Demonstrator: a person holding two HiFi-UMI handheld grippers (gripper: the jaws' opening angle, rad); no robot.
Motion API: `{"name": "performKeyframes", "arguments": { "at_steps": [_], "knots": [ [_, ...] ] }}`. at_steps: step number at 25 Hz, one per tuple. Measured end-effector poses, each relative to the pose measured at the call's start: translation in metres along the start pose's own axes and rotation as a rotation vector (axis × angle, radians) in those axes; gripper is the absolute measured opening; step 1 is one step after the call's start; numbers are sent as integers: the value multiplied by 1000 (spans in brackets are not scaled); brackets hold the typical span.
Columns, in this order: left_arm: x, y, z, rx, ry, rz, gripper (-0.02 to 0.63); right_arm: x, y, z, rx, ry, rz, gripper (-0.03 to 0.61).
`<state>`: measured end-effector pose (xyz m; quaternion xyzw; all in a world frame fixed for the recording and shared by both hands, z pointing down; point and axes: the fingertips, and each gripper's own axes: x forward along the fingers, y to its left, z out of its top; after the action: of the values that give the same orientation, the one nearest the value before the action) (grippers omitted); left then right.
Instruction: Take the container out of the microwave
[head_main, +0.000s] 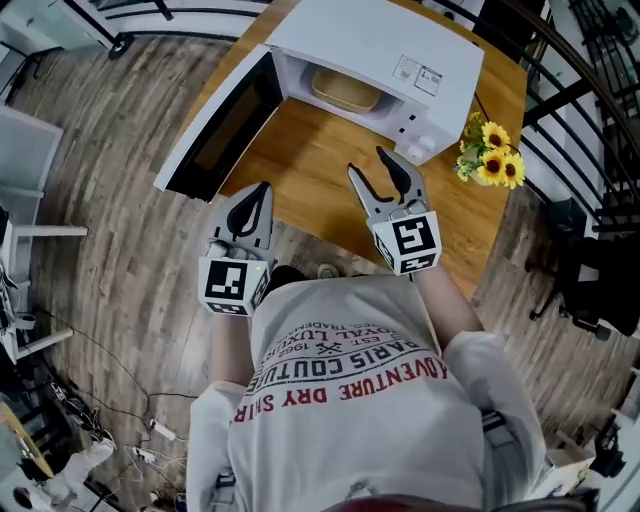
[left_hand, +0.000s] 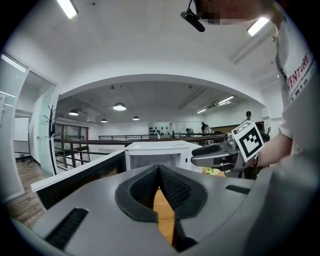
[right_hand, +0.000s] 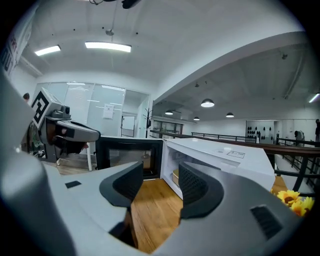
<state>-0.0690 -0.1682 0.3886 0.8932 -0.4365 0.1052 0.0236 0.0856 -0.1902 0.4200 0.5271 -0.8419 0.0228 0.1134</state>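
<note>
A white microwave (head_main: 380, 60) stands on the wooden table (head_main: 310, 165) with its door (head_main: 222, 125) swung wide open to the left. Inside sits a tan container (head_main: 346, 91), also visible in the right gripper view as a tan container (right_hand: 176, 176) in the cavity. My right gripper (head_main: 385, 172) hovers over the table in front of the opening, open and empty. My left gripper (head_main: 255, 205) hangs near the table's front edge below the door, its jaws shut with nothing between them. In the left gripper view the microwave (left_hand: 155, 152) lies straight ahead.
A bunch of yellow sunflowers (head_main: 490, 152) stands at the table's right, beside the microwave. Black railings (head_main: 575, 90) run along the right. Wooden floor (head_main: 110, 250) surrounds the table, with cables (head_main: 130, 420) at lower left.
</note>
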Motion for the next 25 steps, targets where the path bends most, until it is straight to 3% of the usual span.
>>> {"name": "performKeyframes", "arguments": {
  "at_steps": [5,9,14,25],
  "knots": [
    [39,11,-1,13,15,-95,14,25,-6,-10,8,76,16,219],
    [65,23,0,35,29,-192,14,43,-17,-16,28,138,-42,219],
    [85,34,0,71,39,-296,14,77,-31,-29,-26,254,-48,219],
    [115,50,-6,11,18,-436,14,146,-54,-79,-138,563,4,219]
  ]
}}
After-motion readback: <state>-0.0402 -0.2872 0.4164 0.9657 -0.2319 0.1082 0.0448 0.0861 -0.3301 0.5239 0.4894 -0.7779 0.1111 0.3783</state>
